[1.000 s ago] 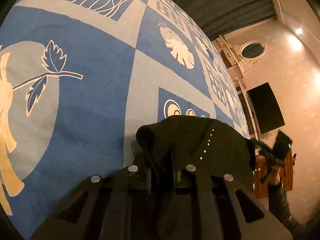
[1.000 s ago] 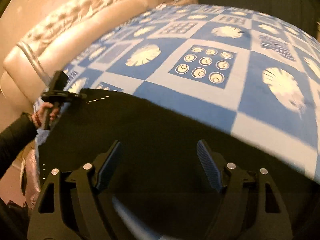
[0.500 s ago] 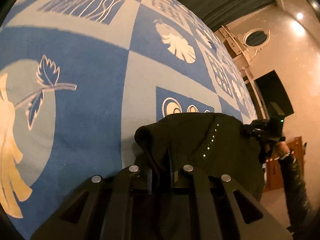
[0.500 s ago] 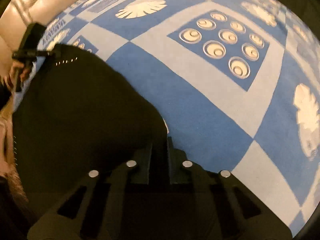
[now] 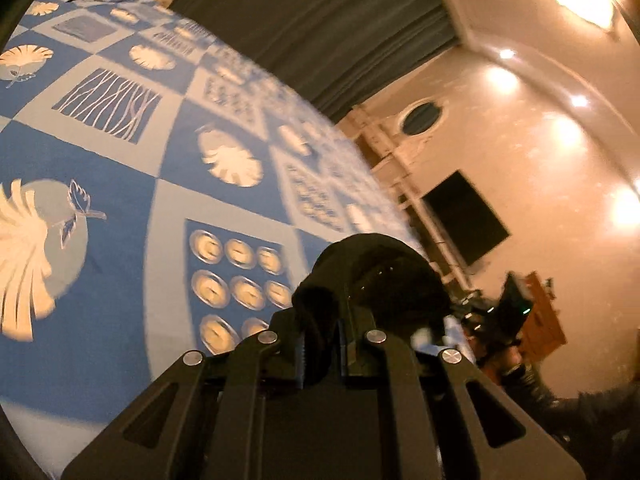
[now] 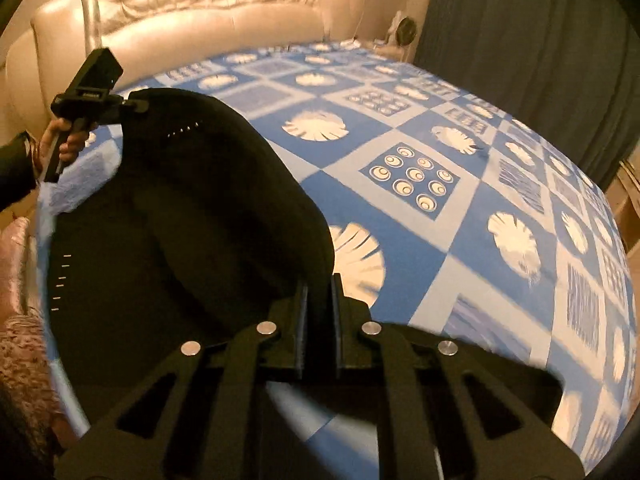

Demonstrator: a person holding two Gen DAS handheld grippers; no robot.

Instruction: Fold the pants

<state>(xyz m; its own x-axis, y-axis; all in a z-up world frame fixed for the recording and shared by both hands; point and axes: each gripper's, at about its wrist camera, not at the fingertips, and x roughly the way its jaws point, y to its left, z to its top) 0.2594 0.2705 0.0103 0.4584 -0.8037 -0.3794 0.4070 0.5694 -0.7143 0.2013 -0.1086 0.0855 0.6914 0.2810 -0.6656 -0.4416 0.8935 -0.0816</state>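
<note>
Both grippers have risen since the earlier frames, lifting the black pants (image 6: 192, 216) off the blue patterned bedspread (image 6: 460, 216). Right gripper (image 6: 319, 300) jaws, wide apart a second ago, now pinch one pants edge. Left gripper (image 5: 322, 330) clamped on a bunched fold. Pants hang between them, lower part resting near bed edge. Cream headboard (image 6: 192, 12) behind.
</note>
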